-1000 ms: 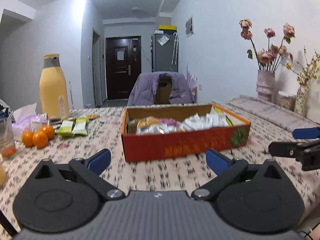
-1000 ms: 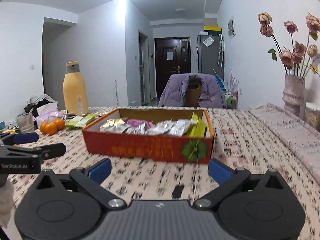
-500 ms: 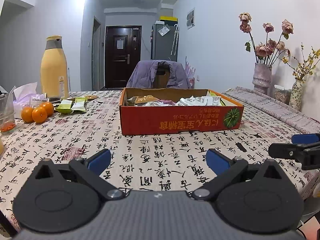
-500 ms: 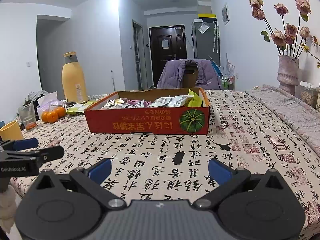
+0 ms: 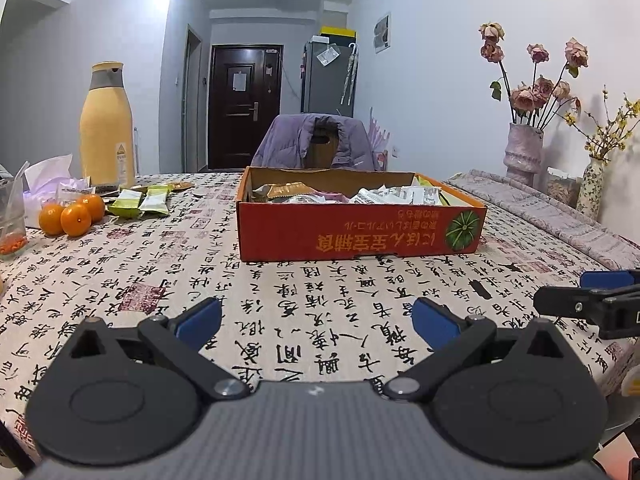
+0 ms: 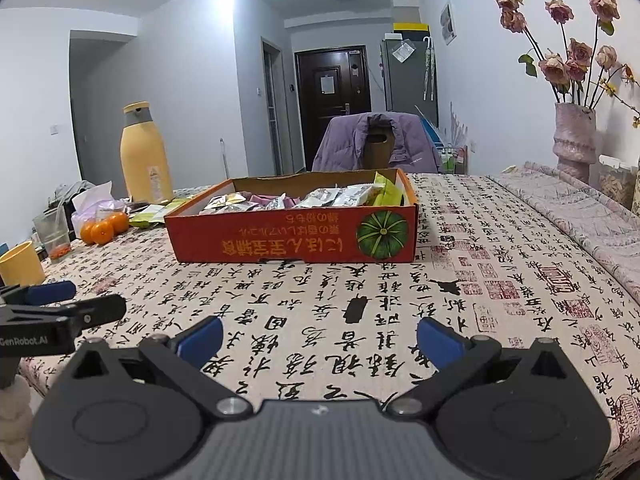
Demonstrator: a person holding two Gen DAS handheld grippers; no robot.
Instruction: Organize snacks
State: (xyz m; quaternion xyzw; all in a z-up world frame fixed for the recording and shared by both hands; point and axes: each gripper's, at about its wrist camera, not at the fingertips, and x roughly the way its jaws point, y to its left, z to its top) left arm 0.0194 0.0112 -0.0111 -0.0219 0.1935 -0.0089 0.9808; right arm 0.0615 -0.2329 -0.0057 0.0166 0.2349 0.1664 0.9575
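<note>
Both grippers idle, nothing held. Left gripper: jaws spread wide, empty, hovering low over the near edge of the table. Right gripper: same, spread and empty, just beside the left one on its right; each shows at the edge of the other's view.

Straight ahead of both, well apart from the fingertips: red cardboard box, open top, long side facing us. Contents are packaged snacks: a brown/gold packet at the left end, silver-white packets in the middle to right, green packets standing against the right end wall, something purple in between. Looks loosely sorted by type, though I can't confirm the rows from this low angle.

Still outside the box: two light green snack packets lying flat on the table left of it, near three oranges, a tissue bag and a tall yellow bottle. Plastic cup with small orange bits and a yellow cup are further left.

Judgement: between picks, at approach stage. The loose green packets look like the remaining work. Next move is probably the left gripper reaching forward-left and coming down flat on one packet. They touch each other, so it needs to pinch an outer edge to avoid dragging both.
</note>
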